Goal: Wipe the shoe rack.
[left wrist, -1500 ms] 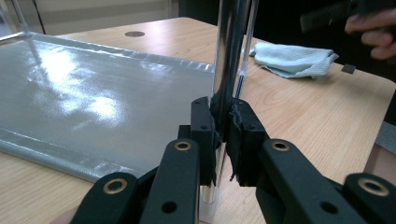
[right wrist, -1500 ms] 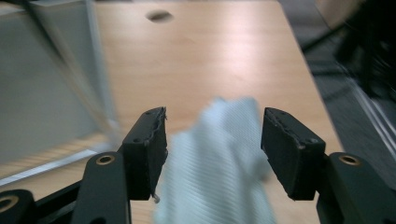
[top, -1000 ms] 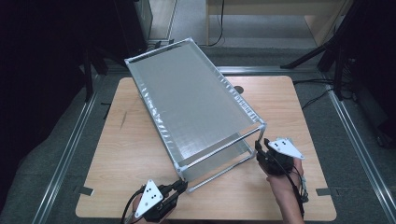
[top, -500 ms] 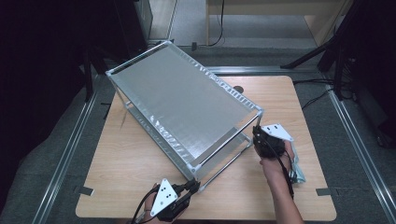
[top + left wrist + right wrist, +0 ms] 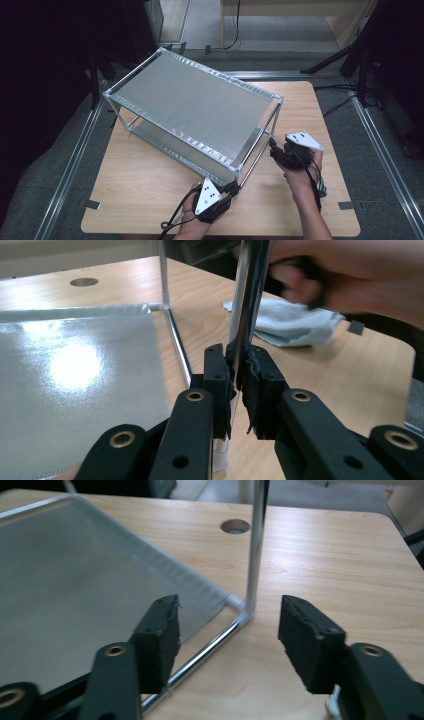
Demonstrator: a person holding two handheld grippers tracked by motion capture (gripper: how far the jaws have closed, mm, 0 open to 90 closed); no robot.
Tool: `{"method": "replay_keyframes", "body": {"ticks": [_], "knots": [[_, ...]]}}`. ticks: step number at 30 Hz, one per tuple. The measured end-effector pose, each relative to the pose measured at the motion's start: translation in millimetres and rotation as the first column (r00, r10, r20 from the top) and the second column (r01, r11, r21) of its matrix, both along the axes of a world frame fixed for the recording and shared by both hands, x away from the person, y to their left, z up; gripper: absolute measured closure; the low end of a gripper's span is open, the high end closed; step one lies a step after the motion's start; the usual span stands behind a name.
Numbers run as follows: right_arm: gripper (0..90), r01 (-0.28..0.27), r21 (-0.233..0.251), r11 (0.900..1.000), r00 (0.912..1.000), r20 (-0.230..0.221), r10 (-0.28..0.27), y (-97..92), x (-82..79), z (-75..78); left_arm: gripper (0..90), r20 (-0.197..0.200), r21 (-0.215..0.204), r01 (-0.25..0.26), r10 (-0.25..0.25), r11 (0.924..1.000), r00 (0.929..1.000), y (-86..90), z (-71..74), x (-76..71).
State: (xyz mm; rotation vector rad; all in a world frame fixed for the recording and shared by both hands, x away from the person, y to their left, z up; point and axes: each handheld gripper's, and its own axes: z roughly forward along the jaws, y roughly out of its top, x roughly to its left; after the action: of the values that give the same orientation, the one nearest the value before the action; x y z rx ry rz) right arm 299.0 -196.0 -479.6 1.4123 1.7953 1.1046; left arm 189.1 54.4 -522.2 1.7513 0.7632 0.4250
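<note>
A two-tier metal rack (image 5: pixel 195 110) with chrome posts stands slanted on the wooden table (image 5: pixel 150 170). My left gripper (image 5: pixel 231 189) at the table's front is shut on the rack's near corner post (image 5: pixel 247 300); in the left gripper view its pads (image 5: pixel 260 385) pinch that post low down. My right gripper (image 5: pixel 274 147) sits beside the rack's right end. Its jaws have just been opening, and they stand apart in the right gripper view (image 5: pixel 229 615). Another chrome post (image 5: pixel 256 545) rises just ahead of the gap, and neither pad touches it. The lower shelf (image 5: pixel 75 580) lies left of that post.
A light blue cloth (image 5: pixel 290 322) lies on the table near the right hand, also seen by the right wrist (image 5: pixel 322 187). A round cable hole (image 5: pixel 235 526) pierces the tabletop beyond the rack. Metal floor rails (image 5: pixel 75 160) run along both table sides.
The rack has swung counter-clockwise as seen from above, its far end going left. My left gripper has moved right with its post. My right gripper has let go of its post and opened.
</note>
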Motion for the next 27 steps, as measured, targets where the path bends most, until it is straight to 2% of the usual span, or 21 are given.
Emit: {"method": "replay_keyframes", "body": {"ticks": [2,3,4,5,7,9,11,13,14,15,17,18,20,21,22,24,25,27], "knots": [[37.2,-0.025,0.024,0.9994,0.9994,0.025,0.024,-0.4,-21.1,3.5,80.3,-0.002,-0.012,0.005,-0.005,0.9999,1.0000,-0.6,1.5,4.7],[34.3,-0.046,0.030,0.9985,0.9981,0.041,0.045,1.1,-33.9,3.9,76.7,-0.003,-0.009,0.000,0.000,1.0000,1.0000,0.0,2.7,5.1],[31.7,-0.044,0.026,0.9987,0.9981,0.043,0.043,3.0,-41.4,2.8,71.6,-0.004,0.001,-0.005,0.005,1.0000,1.0000,2.5,4.8,4.5],[26.4,-0.046,0.003,0.9989,0.9981,0.041,0.046,7.6,-52.9,-1.9,65.5,-0.010,0.003,0.000,0.000,1.0000,1.0000,4.9,5.8,3.7],[17.8,-0.083,-0.023,0.9963,0.9960,0.032,0.084,16.4,-70.0,-13.7,57.1,-0.022,0.007,0.004,-0.004,1.0000,0.9998,15.5,7.0,-1.4],[13.6,-0.113,-0.018,0.9934,0.9932,0.024,0.114,21.7,-77.9,-19.0,53.3,-0.012,0.003,-0.008,0.008,1.0000,0.9999,29.1,6.6,-7.2],[8.7,-0.165,-0.001,0.9863,0.9863,0.011,0.165,29.7,-86.7,-20.9,48.8,-0.017,-0.011,-0.037,0.036,0.9993,0.9992,45.5,6.8,-11.4],[4.4,-0.219,0.048,0.9746,0.9757,0.001,0.219,35.5,-93.5,-20.0,44.0,-0.021,-0.018,-0.067,0.066,0.9976,0.9976,61.1,7.5,-14.0],[3.6,-0.231,0.056,0.9714,0.9730,0.000,0.231,38.1,-96.3,-19.1,43.3,-0.019,-0.018,-0.094,0.094,0.9954,0.9954,70.4,7.9,-15.1],[3.0,-0.248,0.061,0.9668,0.9687,0.007,0.248,42.0,-100.4,-17.8,42.0,-0.017,-0.015,-0.131,0.130,0.9913,0.9913,85.3,8.5,-15.7],[2.9,-0.289,0.058,0.9556,0.9573,0.030,0.288,54.1,-109.5,-15.7,39.7,-0.019,-0.021,-0.171,0.171,0.9850,0.9851,100.1,8.0,-15.1],[3.0,-0.294,0.054,0.9543,0.9557,0.034,0.292,56.8,-110.5,-15.8,39.1,-0.025,-0.029,-0.206,0.205,0.9781,0.9784,112.8,6.6,-14.4],[8.1,-0.299,0.047,0.9530,0.9538,0.042,0.297,69.8,-113.6,-17.3,38.8,-0.040,-0.055,-0.260,0.258,0.9641,0.9653,131.7,2.2,-14.0],[14.1,-0.298,0.048,0.9534,0.9541,0.048,0.296,75.1,-114.3,-18.4,38.7,-0.045,-0.065,-0.278,0.276,0.9582,0.9601,138.1,0.1,-14.1],[17.6,-0.293,0.046,0.9551,0.9554,0.056,0.290,78.7,-114.9,-19.3,38.7,-0.056,-0.077,-0.305,0.301,0.9492,0.9518,147.8,-3.7,-13.8],[33.8,-0.282,0.034,0.9588,0.9580,0.066,0.279,85.6,-115.3,-21.8,38.6,-0.075,-0.060,-0.326,0.322,0.9433,0.9439,160.0,-7.0,-10.6],[43.4,-0.271,0.020,0.9622,0.9603,0.073,0.269,87.1,-115.1,-23.0,38.4,-0.070,-0.055,-0.335,0.331,0.9406,0.9410,163.9,-7.4,-9.5],[56.1,-0.254,0.015,0.9671,0.9649,0.072,0.252,85.4,-114.8,-25.0,38.4,-0.074,-0.058,-0.368,0.364,0.9278,0.9284,175.5,-7.7,-5.9]]}}
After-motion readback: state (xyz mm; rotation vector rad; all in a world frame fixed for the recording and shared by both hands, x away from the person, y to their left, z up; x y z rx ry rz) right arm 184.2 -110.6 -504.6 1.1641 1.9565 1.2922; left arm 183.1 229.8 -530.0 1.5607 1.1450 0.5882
